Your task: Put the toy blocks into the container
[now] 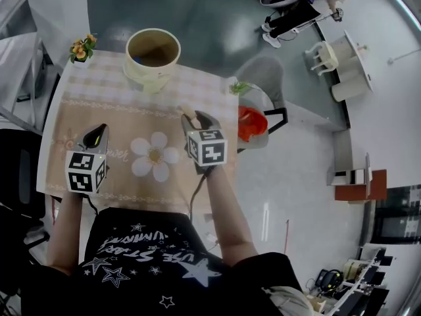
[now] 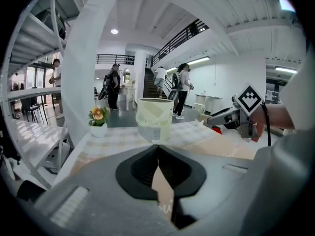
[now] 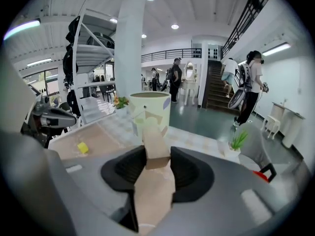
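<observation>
A tan wooden block sits clamped between the pads of my right gripper, which is shut on it and raised above the table near the right edge. Straight ahead of it stands the pale, open-topped container, at the far side of the table. My left gripper is shut with nothing between its jaws, and it hovers over the left part of the table. A small yellow block lies on the cloth just below the left gripper's tips.
The table wears a beige cloth with a checked far strip and a white flower print. A pot of orange flowers stands at the far left corner, a small green plant at the far right. A grey chair is beside the table's right edge. People stand in the hall beyond.
</observation>
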The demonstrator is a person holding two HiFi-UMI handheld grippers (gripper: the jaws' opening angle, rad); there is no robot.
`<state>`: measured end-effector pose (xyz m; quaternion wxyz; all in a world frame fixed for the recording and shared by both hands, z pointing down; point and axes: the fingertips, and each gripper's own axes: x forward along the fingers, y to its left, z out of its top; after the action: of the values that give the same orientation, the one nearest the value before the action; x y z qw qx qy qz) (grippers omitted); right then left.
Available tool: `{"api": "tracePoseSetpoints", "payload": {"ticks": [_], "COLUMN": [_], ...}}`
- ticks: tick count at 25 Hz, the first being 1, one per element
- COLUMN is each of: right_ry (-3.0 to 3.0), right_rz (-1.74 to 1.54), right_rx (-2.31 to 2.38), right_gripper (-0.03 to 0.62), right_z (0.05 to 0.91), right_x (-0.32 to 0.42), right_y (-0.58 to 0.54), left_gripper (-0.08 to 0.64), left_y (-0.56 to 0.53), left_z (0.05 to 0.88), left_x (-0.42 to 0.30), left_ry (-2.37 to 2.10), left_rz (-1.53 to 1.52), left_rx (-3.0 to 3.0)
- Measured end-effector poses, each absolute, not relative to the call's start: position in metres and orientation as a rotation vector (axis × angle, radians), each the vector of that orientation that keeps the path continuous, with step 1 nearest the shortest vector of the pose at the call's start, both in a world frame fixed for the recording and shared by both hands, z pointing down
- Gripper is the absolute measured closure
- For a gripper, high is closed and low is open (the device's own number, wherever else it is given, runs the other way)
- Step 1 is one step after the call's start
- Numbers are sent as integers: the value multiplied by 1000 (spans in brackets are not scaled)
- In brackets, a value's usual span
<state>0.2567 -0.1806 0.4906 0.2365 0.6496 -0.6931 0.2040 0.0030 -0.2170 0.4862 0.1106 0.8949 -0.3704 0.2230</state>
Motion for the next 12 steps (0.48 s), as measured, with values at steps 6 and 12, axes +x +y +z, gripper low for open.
{"api": "tracePoseSetpoints", "payload": {"ticks": [6,12], "right_ry": [-1950,-1989], "right_rz": [459,357], "right_rx": [1838,1843], "right_gripper": [428,428], "right_z": [442,407], "right_x": [246,226], "right_y": [-227,-278], "left_gripper": [549,549], "left_y": [-249,-276], "left_z": [458,444], "left_x": [-9,-25], "left_ry": [-1121,-1145], "left_rz": [579,526], "left_rx": [2675,2691]}}
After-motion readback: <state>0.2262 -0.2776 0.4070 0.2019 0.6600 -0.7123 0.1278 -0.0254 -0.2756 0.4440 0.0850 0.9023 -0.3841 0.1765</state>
